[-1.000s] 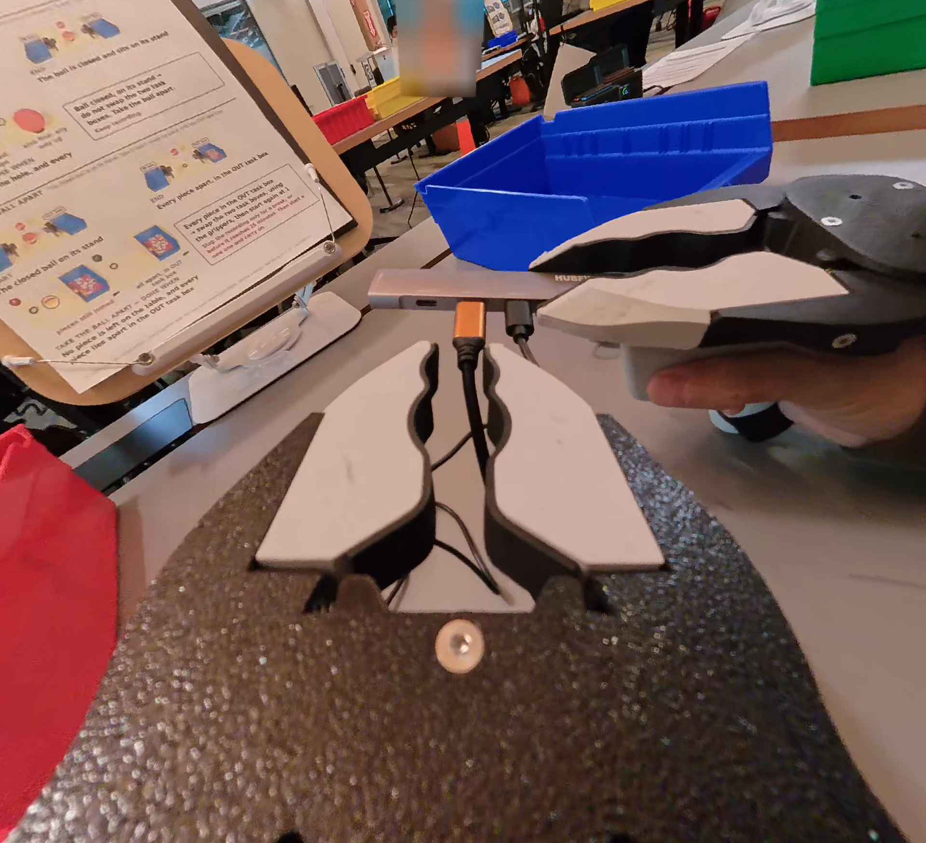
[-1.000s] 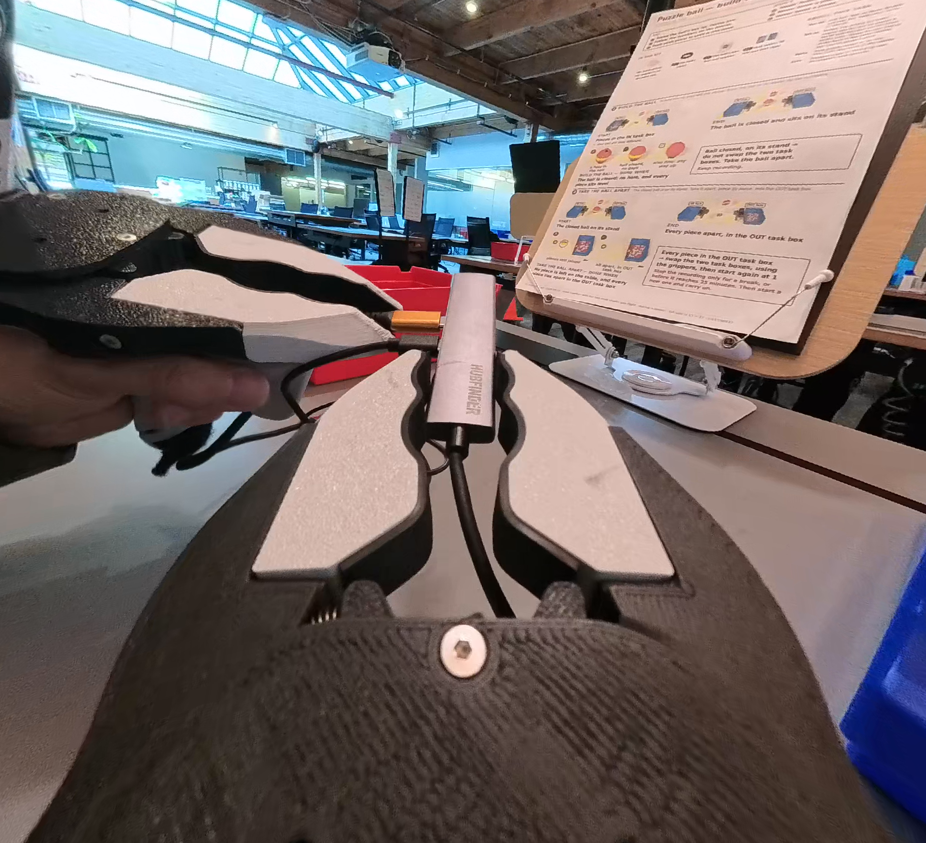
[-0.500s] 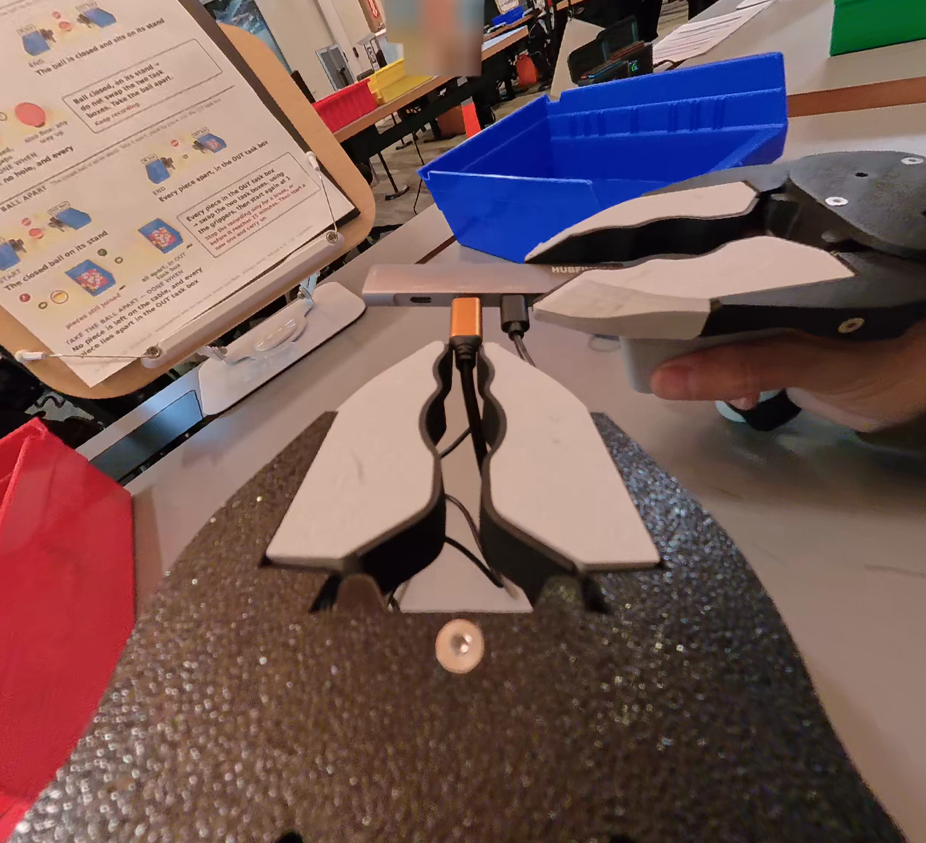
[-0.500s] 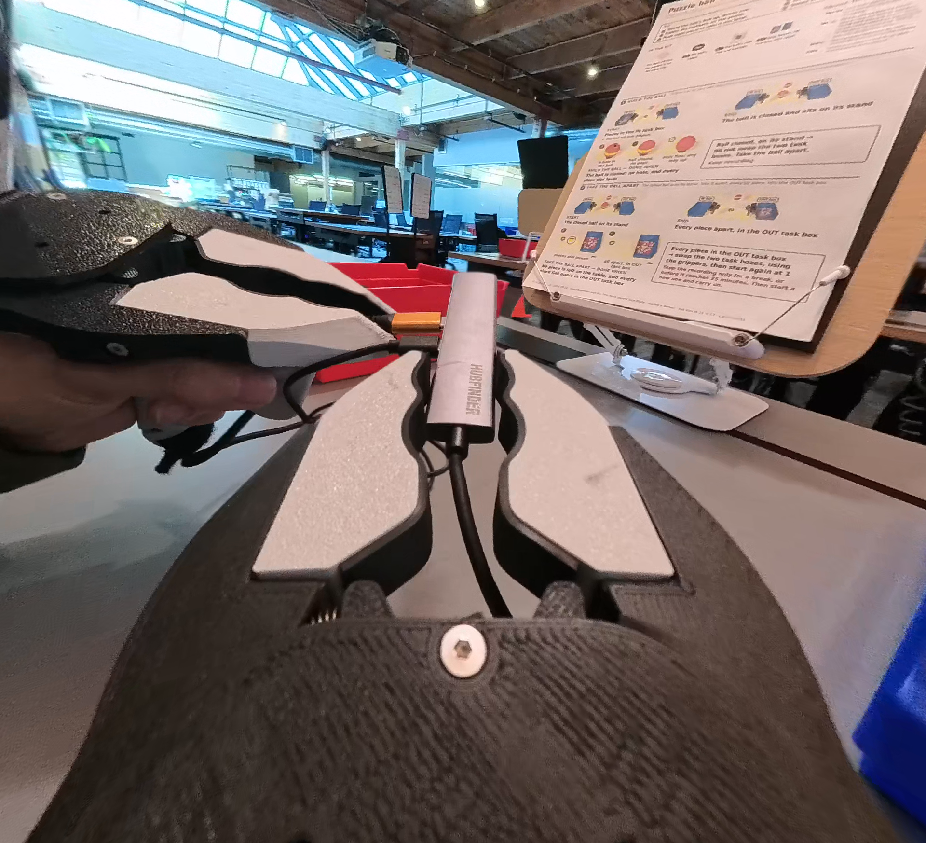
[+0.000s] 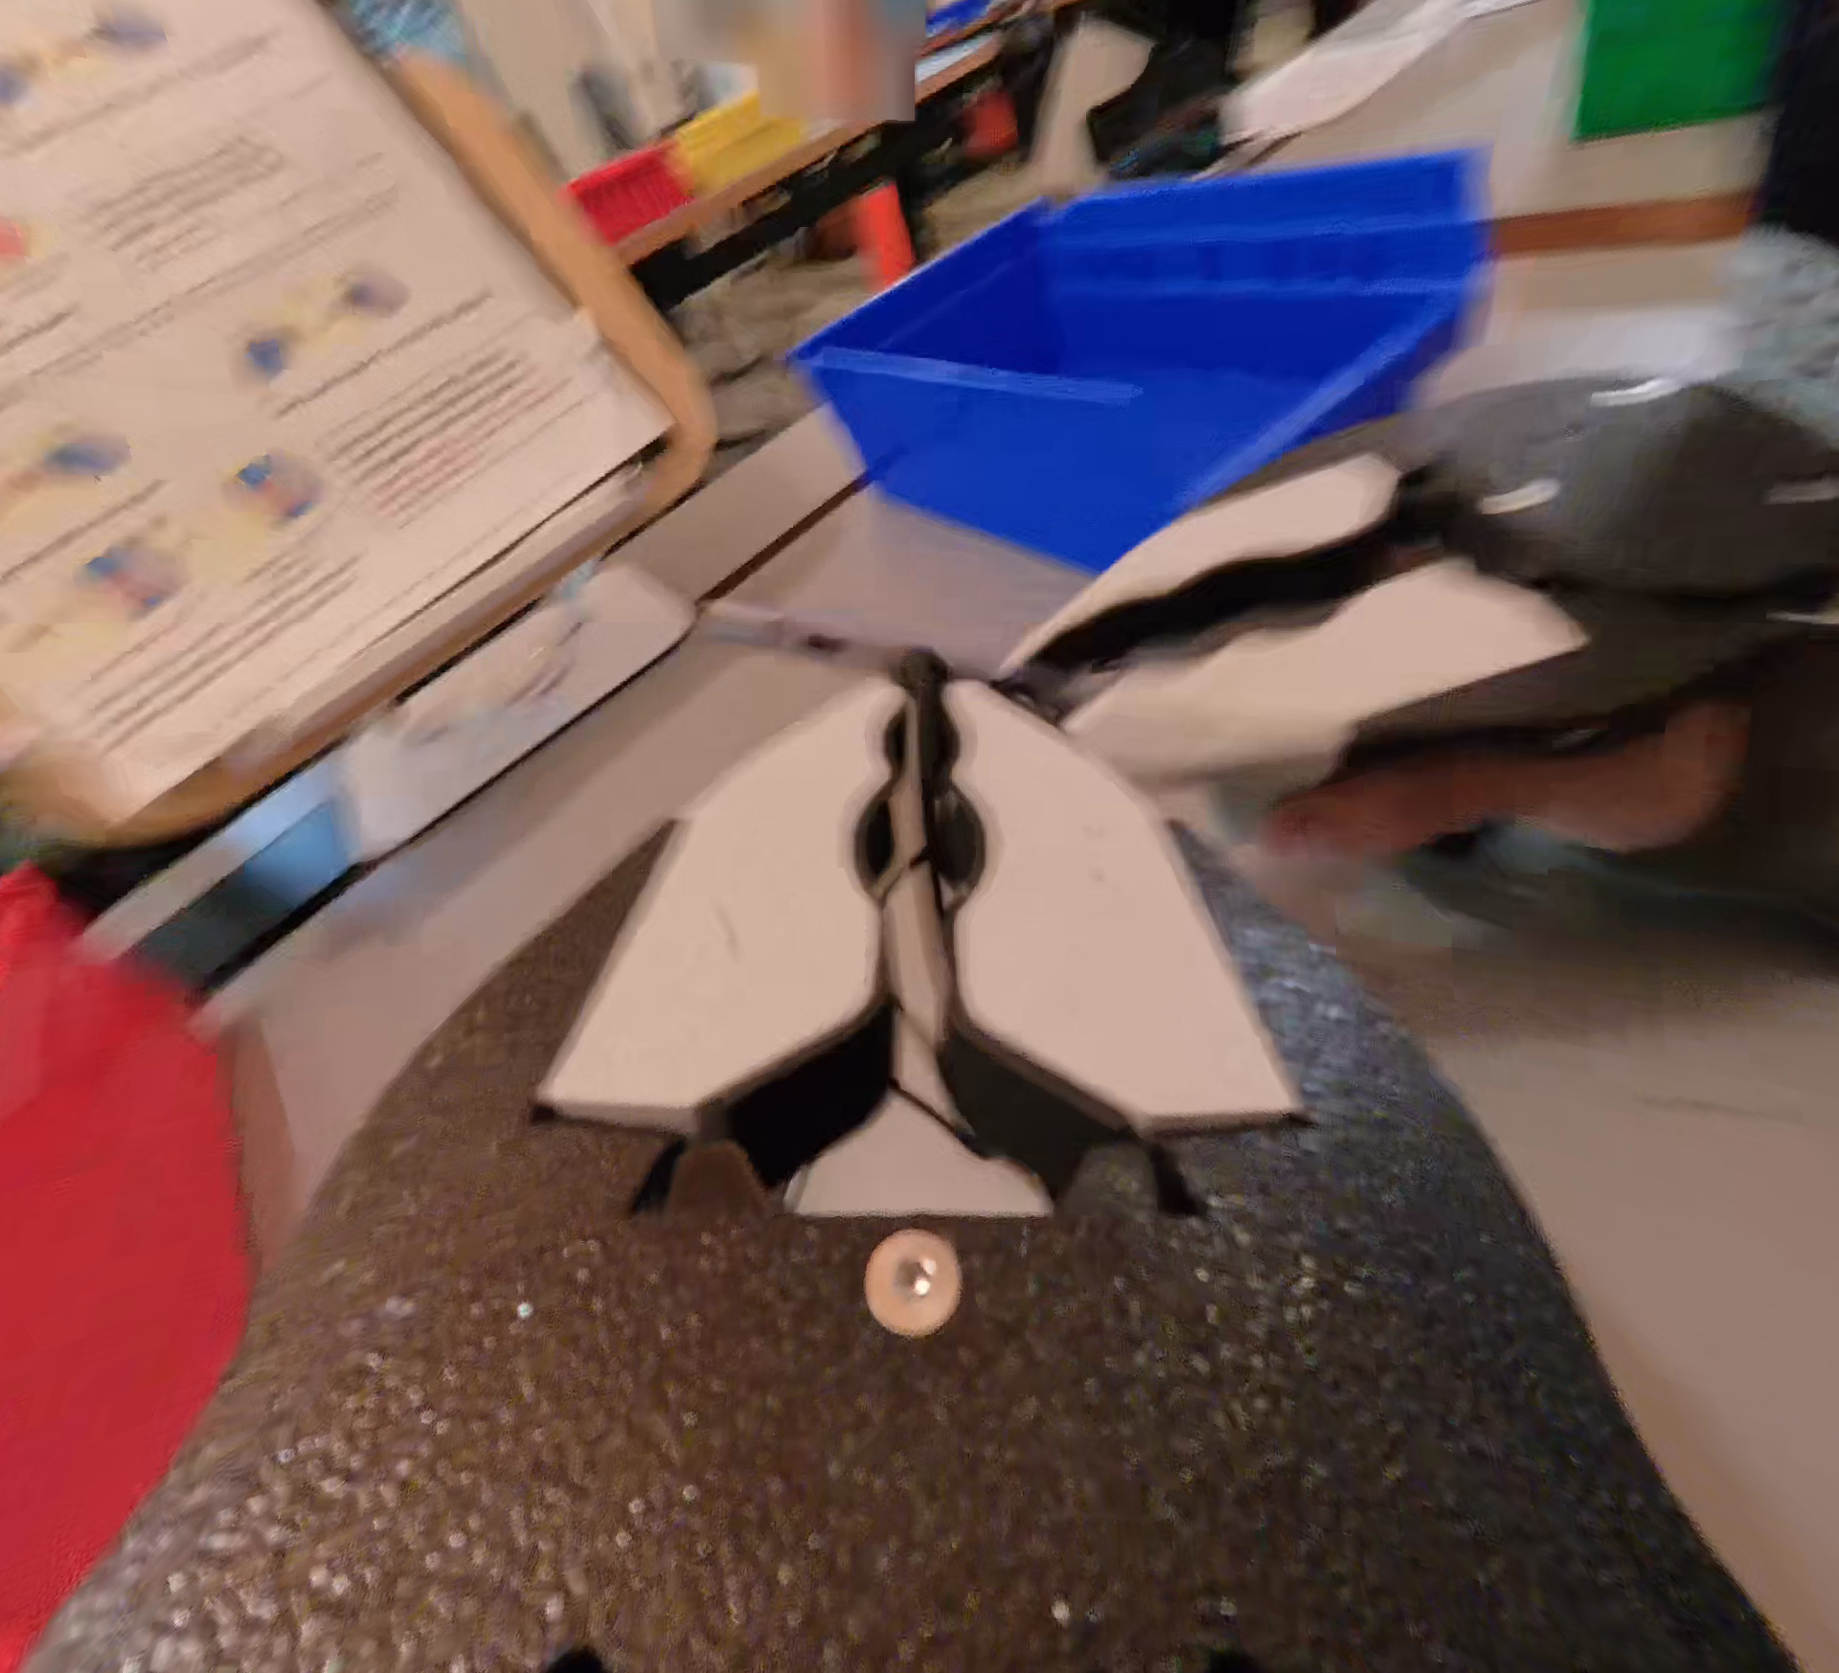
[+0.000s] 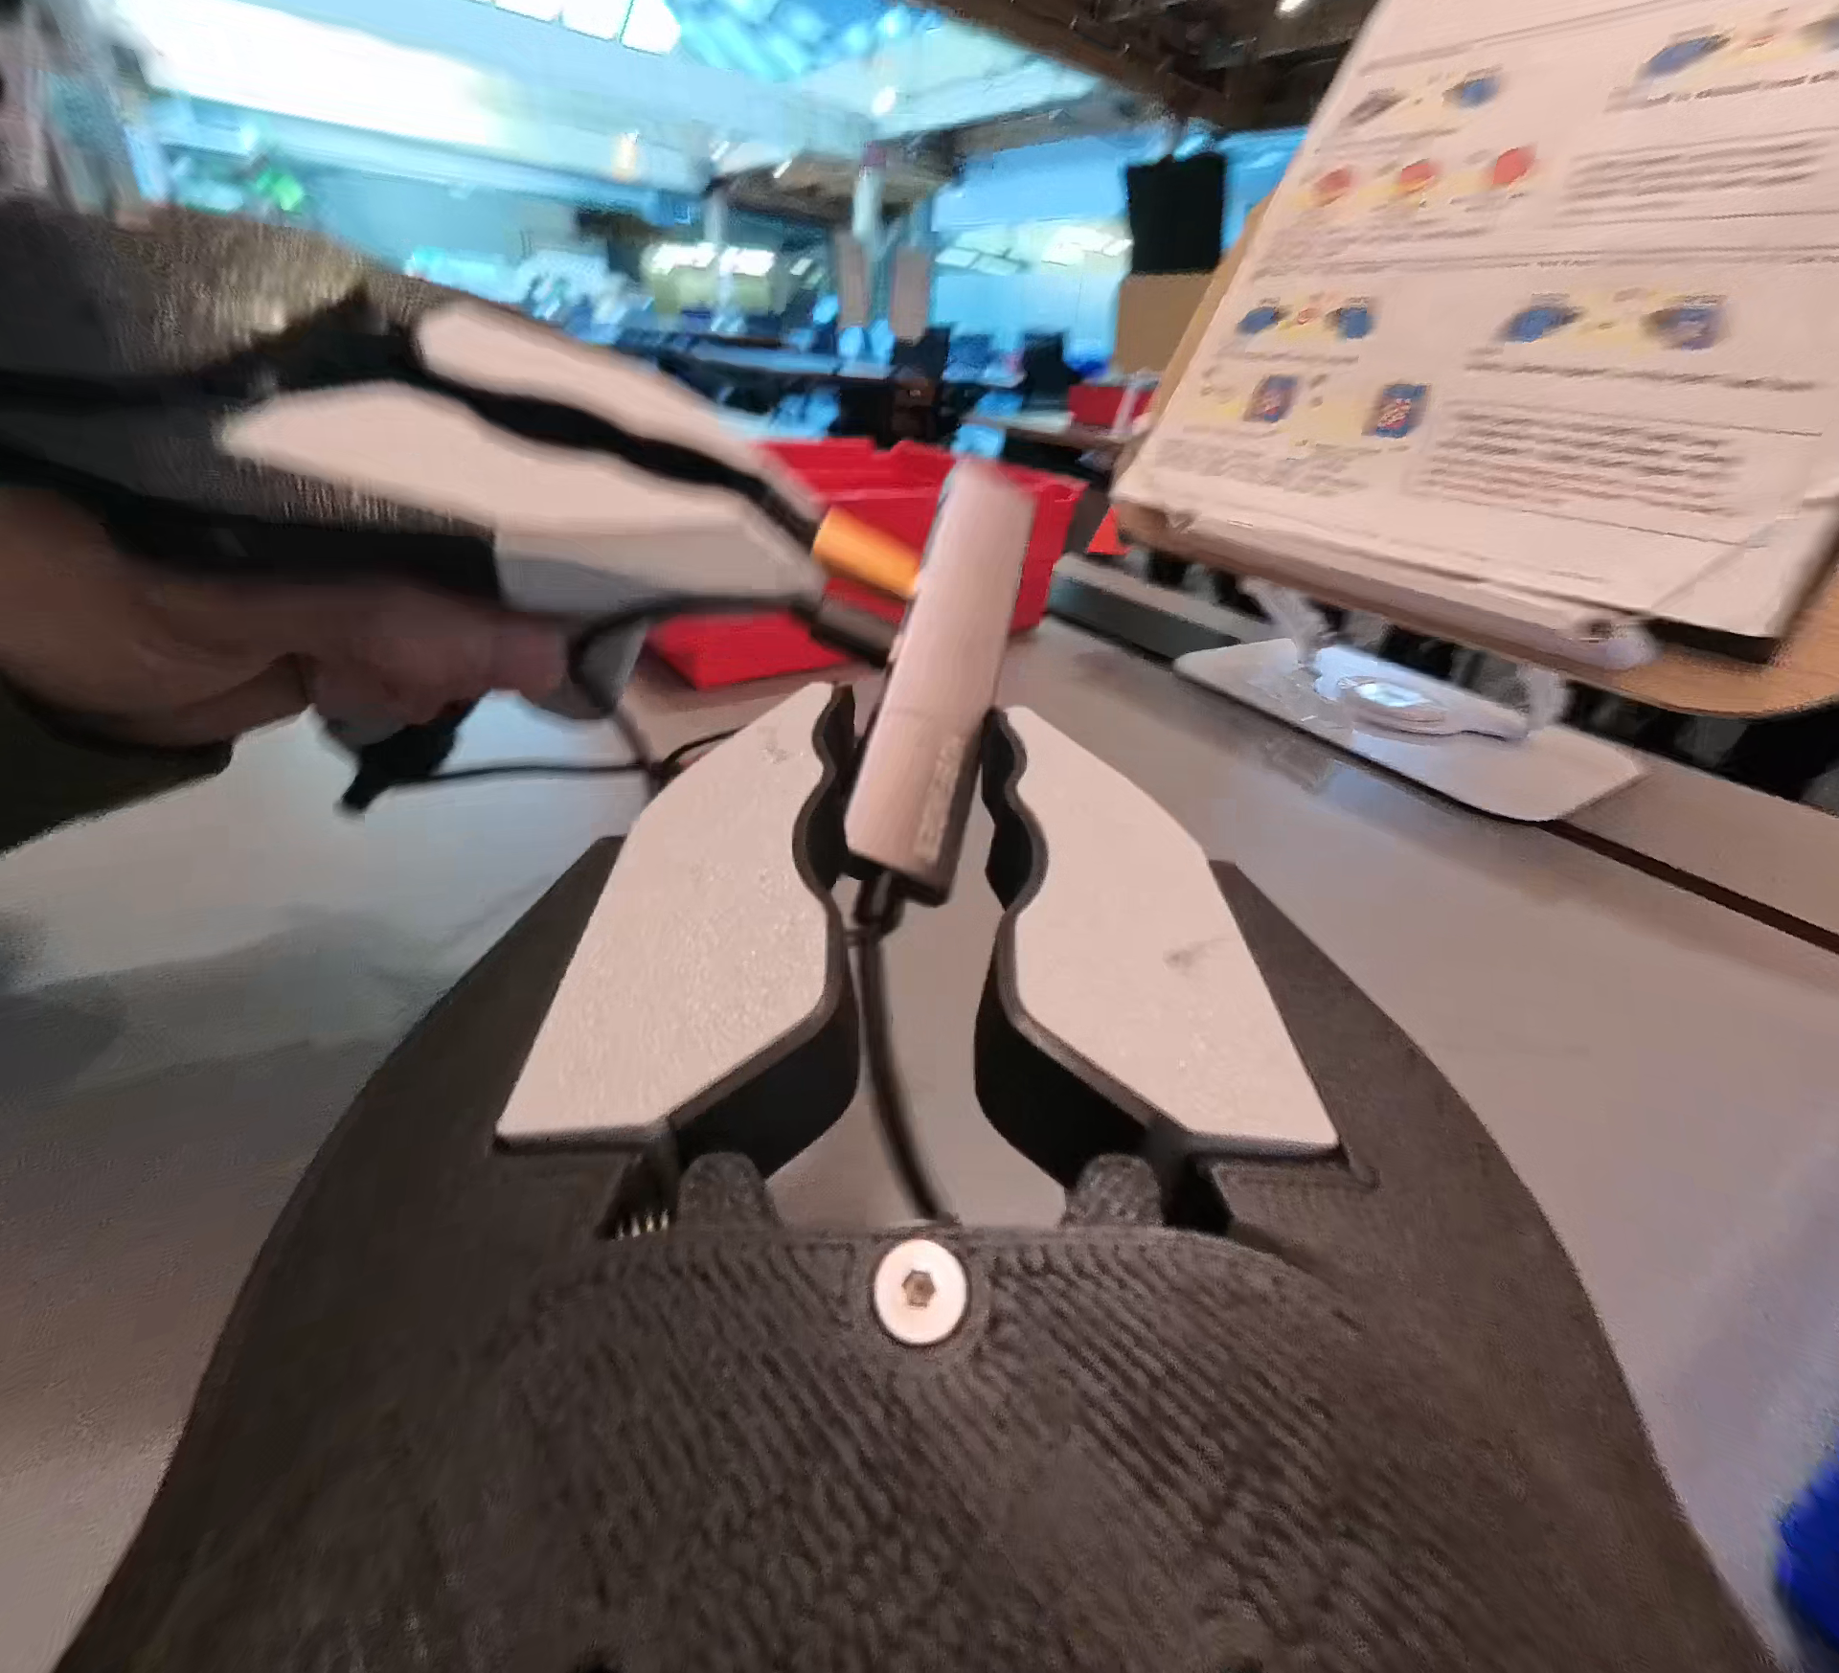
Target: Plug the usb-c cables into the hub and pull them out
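Clamped between the right gripper's (image 6: 920, 730) fingers, the grey hub (image 6: 935, 660) tilts ahead of it. The left gripper (image 5: 920, 710), clenched on the orange-plug cable (image 6: 864, 553), should draw straight out along the port, not twist.

Bare table (image 6: 1493, 979) right of the hub (image 6: 945, 660) — document stand (image 6: 1413, 720) blocks beyond.
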